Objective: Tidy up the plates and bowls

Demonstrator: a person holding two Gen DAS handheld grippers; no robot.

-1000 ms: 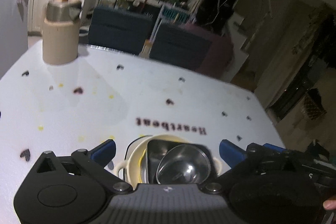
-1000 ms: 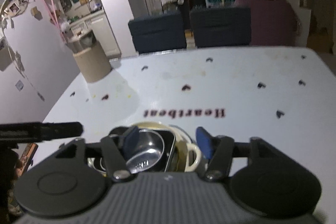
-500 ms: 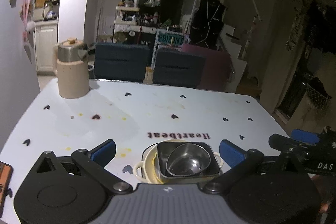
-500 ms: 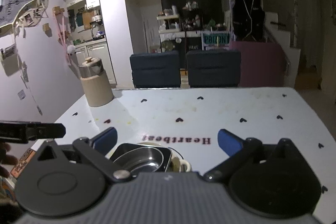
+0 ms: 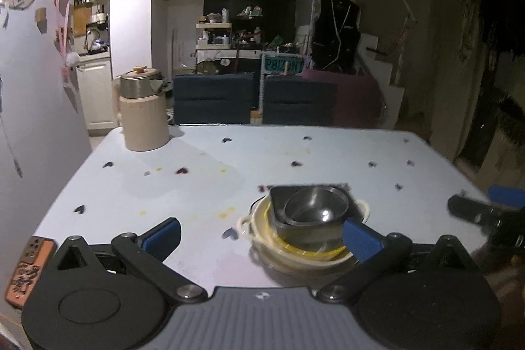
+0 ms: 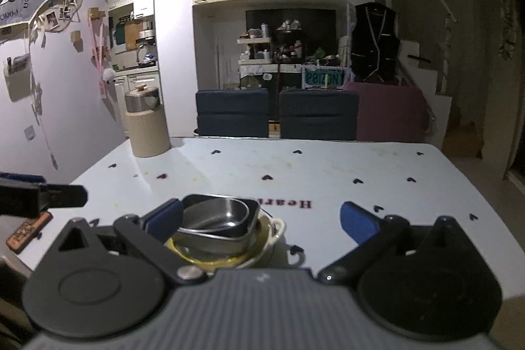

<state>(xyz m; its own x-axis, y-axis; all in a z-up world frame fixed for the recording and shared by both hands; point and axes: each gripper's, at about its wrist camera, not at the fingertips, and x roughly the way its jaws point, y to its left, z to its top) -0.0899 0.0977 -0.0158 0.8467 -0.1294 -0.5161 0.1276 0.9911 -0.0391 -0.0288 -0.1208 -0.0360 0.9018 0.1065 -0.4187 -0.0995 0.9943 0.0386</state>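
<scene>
Dishes sit nested in one stack on the white heart-print table (image 5: pixel 203 186), near its front edge. Bottom: cream two-handled bowl (image 5: pixel 262 238) w/ a yellow rim inside; in it a square grey metal dish (image 5: pixel 279 199); on top a round steel bowl (image 5: pixel 316 207).

Left gripper (image 5: pixel 261 230): jaws spread wide, nothing btwn the pads, nothing held. Stack lies just ahead and over to its right side; the right blue pad (image 5: pixel 361 238) overlaps the stack's near-right rim in view, can't tell if touching. Left pad is over bare table, well apart from the stack.

Right gripper (image 6: pixel 261 217): jaws wide apart too, empty. From its cam the stack (image 6: pixel 223 228) is just ahead toward its left side, the left blue pad (image 6: pixel 164 217) right beside the square dish's corner; contact unclear. Right pad over bare table next to the "Heart…" print (image 6: pixel 297 204).

Each gripper's tip shows at the edge of the other's view. Beige jug w/ steel lid (image 5: pixel 142 113) at far-left table corner, well apart from the stack. Small orange card (image 5: pixel 29 268) at near-left edge.
</scene>
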